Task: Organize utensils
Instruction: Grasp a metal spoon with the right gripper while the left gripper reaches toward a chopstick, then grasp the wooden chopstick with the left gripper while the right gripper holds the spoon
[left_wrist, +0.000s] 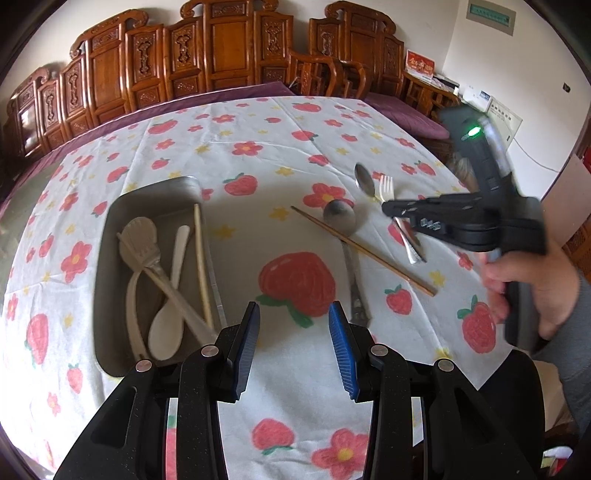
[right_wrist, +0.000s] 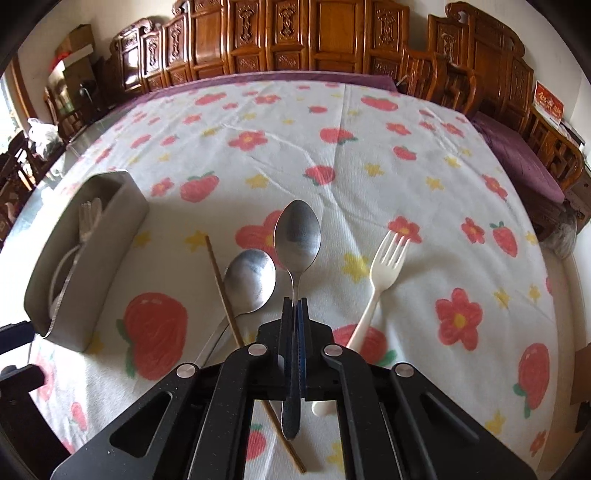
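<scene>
At 9 o'clock the metal tray already holds the pale utensils, so that's your drop spot. Your left gripper hangs released w/ nothing between its pads, prob. free for the next pick. At 12 o'clock in the right wrist view your right gripper is clenched on the steel spoon by its handle; second spoon, chopstick & fork lie on the cloth.
</scene>
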